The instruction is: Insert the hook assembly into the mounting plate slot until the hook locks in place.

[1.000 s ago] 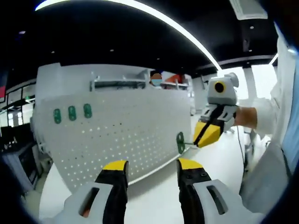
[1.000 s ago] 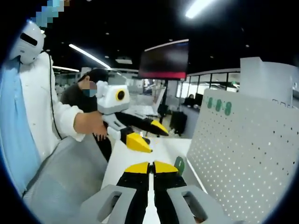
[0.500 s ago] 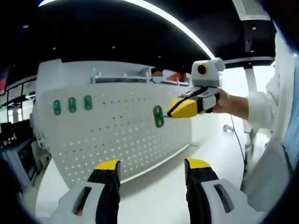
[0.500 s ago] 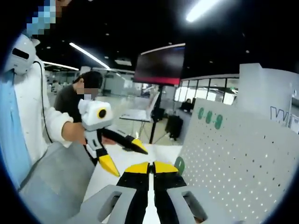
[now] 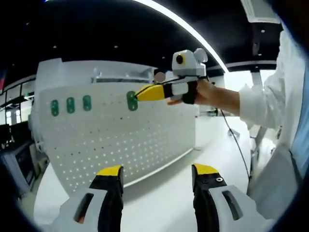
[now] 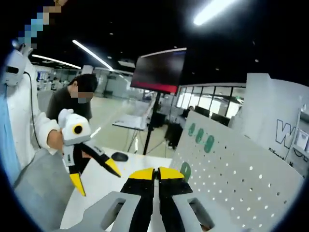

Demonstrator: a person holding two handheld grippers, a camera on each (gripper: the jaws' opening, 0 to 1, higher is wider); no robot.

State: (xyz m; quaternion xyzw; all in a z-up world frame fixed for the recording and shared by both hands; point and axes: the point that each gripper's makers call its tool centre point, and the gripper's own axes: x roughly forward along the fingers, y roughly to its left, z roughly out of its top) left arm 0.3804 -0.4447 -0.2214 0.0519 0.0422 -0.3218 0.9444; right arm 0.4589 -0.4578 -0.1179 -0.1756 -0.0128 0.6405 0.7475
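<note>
A white perforated mounting plate (image 5: 120, 140) stands upright on the table, with three green hooks (image 5: 70, 105) in a row near its top left. My right gripper (image 5: 140, 94) comes in from the right, shut on a fourth green hook (image 5: 132, 100), which it holds against the plate's upper part, just right of that row. Whether the hook touches the plate I cannot tell. In the right gripper view the shut right gripper (image 6: 155, 173) has the green hook (image 6: 185, 170) at its tip, next to the plate (image 6: 231, 183). My left gripper (image 5: 157, 171) is open with nothing in it, low before the plate; it also appears open at the left (image 6: 96, 178).
The white table (image 5: 193, 203) runs under the plate. The white sleeve (image 5: 270, 111) of the person holding the grippers fills the right side. Behind are a seated person (image 6: 77, 96), a dark screen on a stand (image 6: 159, 70) and a small black object (image 6: 119, 156) on the table.
The right gripper has carried the green hook up and to the left across the plate's face, from the plate's lower right edge to beside the three mounted hooks. The left gripper has stayed open.
</note>
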